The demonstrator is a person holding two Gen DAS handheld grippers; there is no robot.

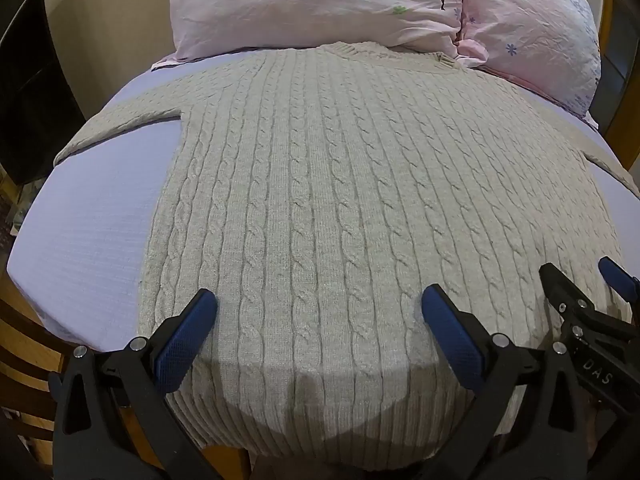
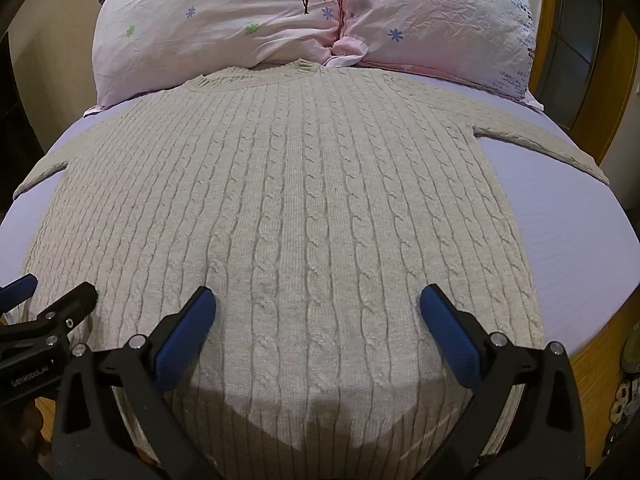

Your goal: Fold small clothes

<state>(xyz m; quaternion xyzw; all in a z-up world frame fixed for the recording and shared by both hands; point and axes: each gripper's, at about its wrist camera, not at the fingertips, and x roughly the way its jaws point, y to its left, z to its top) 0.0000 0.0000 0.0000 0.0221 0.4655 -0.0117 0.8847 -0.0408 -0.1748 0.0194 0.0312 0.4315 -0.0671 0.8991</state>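
Note:
A beige cable-knit sweater lies flat and spread out on the bed, collar at the far end by the pillows, ribbed hem toward me; it also shows in the right wrist view. Its sleeves stretch out to the left and right. My left gripper is open and empty, just above the hem. My right gripper is open and empty, above the hem beside the left one. The right gripper also shows at the right edge of the left wrist view.
The bed has a lilac sheet. Two pink flowered pillows lie at the far end, touching the collar. A wooden bed frame edges the mattress. A dark window or door stands at the right.

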